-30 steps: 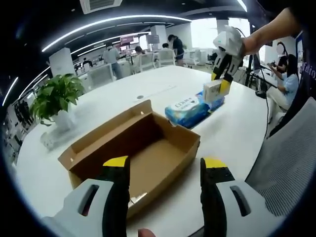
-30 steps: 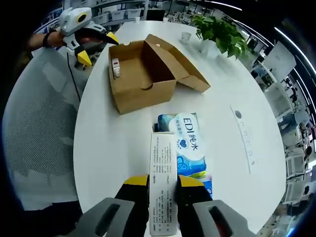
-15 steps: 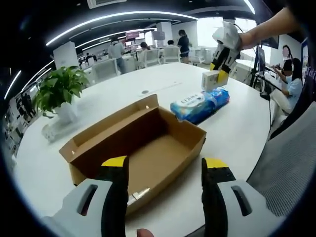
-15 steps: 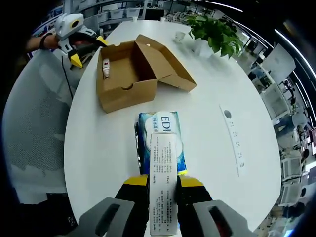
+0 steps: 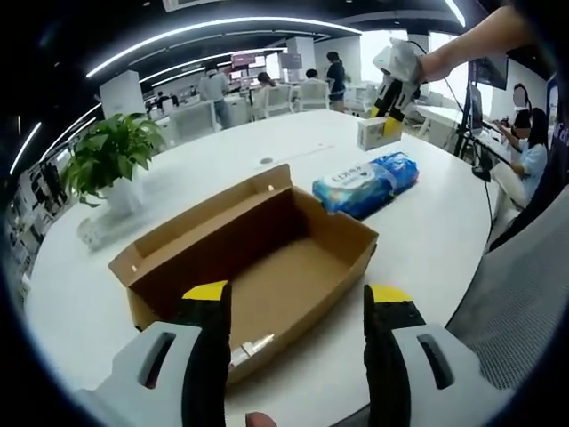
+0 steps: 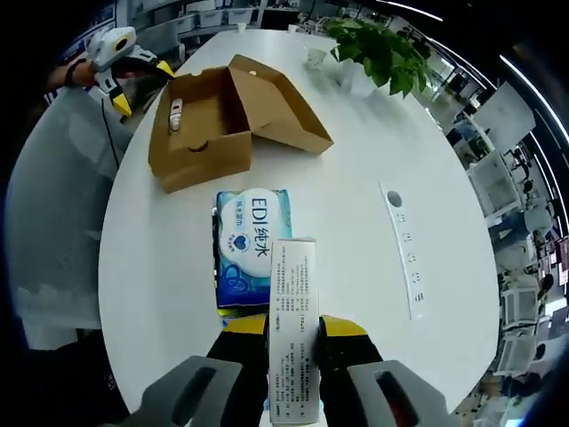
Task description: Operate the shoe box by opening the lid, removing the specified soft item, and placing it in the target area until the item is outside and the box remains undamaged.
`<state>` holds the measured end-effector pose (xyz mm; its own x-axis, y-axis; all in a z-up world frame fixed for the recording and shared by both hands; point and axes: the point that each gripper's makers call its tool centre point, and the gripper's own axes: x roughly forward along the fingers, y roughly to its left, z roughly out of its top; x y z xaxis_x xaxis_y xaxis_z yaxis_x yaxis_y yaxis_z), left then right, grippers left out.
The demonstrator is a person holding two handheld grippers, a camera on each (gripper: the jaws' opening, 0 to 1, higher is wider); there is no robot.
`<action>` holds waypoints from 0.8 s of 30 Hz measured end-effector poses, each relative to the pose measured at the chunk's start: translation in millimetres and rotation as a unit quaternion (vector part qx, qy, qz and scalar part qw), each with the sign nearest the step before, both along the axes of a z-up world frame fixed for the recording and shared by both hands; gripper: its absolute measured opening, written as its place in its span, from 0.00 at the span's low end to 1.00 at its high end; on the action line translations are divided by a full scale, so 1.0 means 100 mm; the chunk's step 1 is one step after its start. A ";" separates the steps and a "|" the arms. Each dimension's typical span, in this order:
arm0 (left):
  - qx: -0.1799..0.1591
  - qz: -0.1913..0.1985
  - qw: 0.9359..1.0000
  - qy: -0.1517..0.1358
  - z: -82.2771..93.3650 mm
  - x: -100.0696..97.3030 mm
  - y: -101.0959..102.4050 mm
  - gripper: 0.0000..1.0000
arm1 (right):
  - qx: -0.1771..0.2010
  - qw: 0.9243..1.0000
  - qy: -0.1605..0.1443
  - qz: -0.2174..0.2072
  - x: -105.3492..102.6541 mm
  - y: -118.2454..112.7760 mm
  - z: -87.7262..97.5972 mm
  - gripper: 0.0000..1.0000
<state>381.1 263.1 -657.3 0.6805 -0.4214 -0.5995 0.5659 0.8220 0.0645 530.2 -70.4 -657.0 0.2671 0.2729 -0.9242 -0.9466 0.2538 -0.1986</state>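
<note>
The brown cardboard shoe box (image 5: 258, 258) lies open on the white table, its lid (image 6: 276, 89) folded back. A small white thing (image 5: 247, 349) rests on the box floor near my left gripper (image 5: 293, 294), which is open just in front of the box. Beyond the box lies a blue tissue pack (image 5: 364, 181) flat on the table. My right gripper (image 6: 293, 326) is shut on a small white printed carton (image 6: 293, 329), held above the table just past the tissue pack (image 6: 249, 249). In the left gripper view the right gripper (image 5: 389, 87) carries that carton (image 5: 377, 132).
A potted green plant (image 5: 107, 160) stands at the table's far left. A grey mesh chair back (image 5: 524, 294) is at the right near the table edge. A long cable slot (image 6: 404, 249) runs across the table. People sit at desks beyond.
My right gripper has carried the white carton up and away from the box, past the tissue pack. The left gripper stays open at the box.
</note>
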 end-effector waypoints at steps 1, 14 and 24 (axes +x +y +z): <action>0.000 0.001 1.000 0.000 0.00 0.00 0.01 0.59 | 0.000 1.000 0.000 -0.001 0.03 -0.02 -0.01 0.16; 0.007 0.009 1.000 0.006 -0.06 0.03 0.06 0.59 | -0.010 1.000 0.002 -0.009 0.40 -0.24 -0.20 0.16; 0.013 0.013 1.000 0.012 -0.10 0.02 0.09 0.59 | -0.017 1.000 0.006 -0.005 0.50 -0.28 -0.36 0.16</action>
